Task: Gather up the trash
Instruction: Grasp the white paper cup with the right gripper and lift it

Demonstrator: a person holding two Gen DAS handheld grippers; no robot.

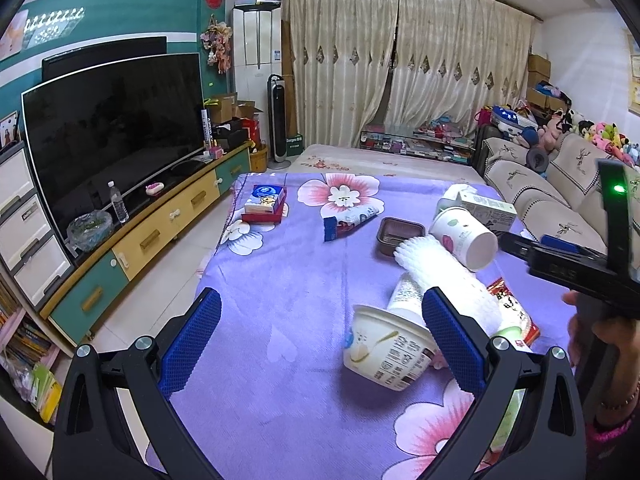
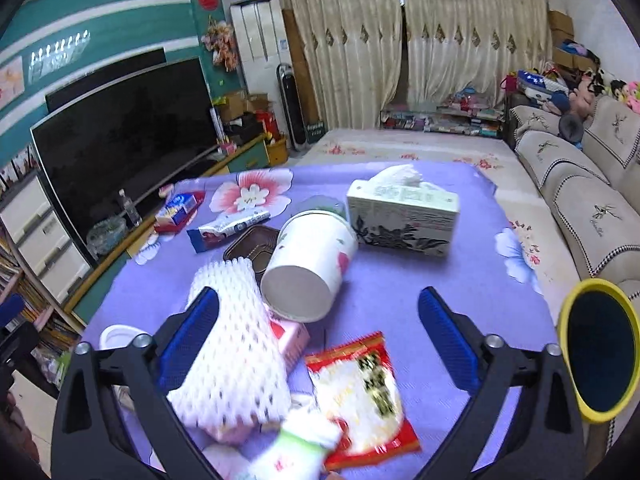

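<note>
Trash lies on a purple flowered cloth [image 1: 280,280]. A white noodle bowl [image 1: 386,350] lies on its side near my open, empty left gripper [image 1: 322,334], close to its right finger. A white foam net [image 2: 234,344], a tipped paper cup [image 2: 310,264], a red-and-white snack packet [image 2: 362,394], a brown tray [image 2: 252,246] and a blue wrapper [image 2: 224,228] lie under and ahead of my open, empty right gripper [image 2: 318,334]. The foam net [image 1: 444,276] and cup [image 1: 466,238] also show in the left wrist view.
A tissue box [image 2: 402,214] stands behind the cup. A small blue-and-red box [image 1: 266,202] sits at the cloth's far left. A yellow-rimmed dark bin [image 2: 600,350] is at the right. A TV [image 1: 116,136] on a cabinet is left, a sofa [image 1: 560,204] right.
</note>
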